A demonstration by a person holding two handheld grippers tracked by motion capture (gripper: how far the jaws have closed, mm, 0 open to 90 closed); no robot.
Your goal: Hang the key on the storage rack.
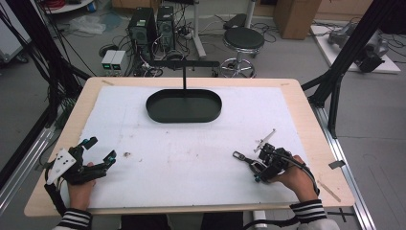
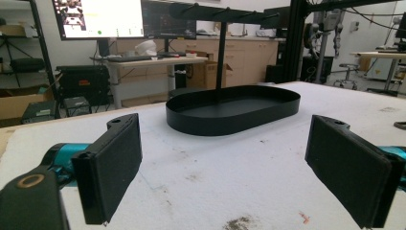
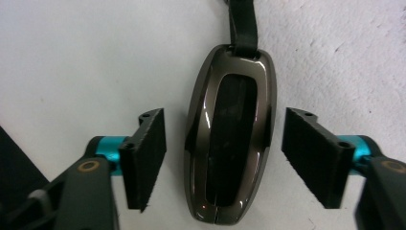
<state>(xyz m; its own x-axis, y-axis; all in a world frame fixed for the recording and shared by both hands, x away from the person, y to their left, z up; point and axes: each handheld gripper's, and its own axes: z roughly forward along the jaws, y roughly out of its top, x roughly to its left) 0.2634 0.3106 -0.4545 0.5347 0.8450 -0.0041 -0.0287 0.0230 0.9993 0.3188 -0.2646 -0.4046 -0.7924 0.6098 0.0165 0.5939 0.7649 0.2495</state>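
Glossy dark shell: key fob (image 3: 230, 134), gunmetal rim with a black centre panel, lying flat on the white bench cover (image 1: 191, 158) near the front right of the bench
Strap: black strap (image 3: 242, 21) leaves the fob's far end and runs out of the right gripper view; in the high view its ring end (image 1: 238, 155) lies to the left of the right tongs
Right tongs (image 3: 225, 163): spread, one pad on each long side of the fob, neither pad touching; left pad looks nearer to the shell than the right
Left tongs (image 1: 99, 149): released, nothing between the pads, low at the front left of the bench, well apart from the fob
Stand: black oval tray (image 1: 184, 105) with an upright post and crossbar (image 1: 184, 63) at the back centre of the bench
Step in hand (judgement): closing on the fob for a pick
Grip advice: shift slightly so the shell sits midway, keep pads parallel to the long sides, close on the widest part
Risk: polished curved shell may squirt out forwards if pinched near the tapered end; close slowly
Lift: rise straight so the strap trails free
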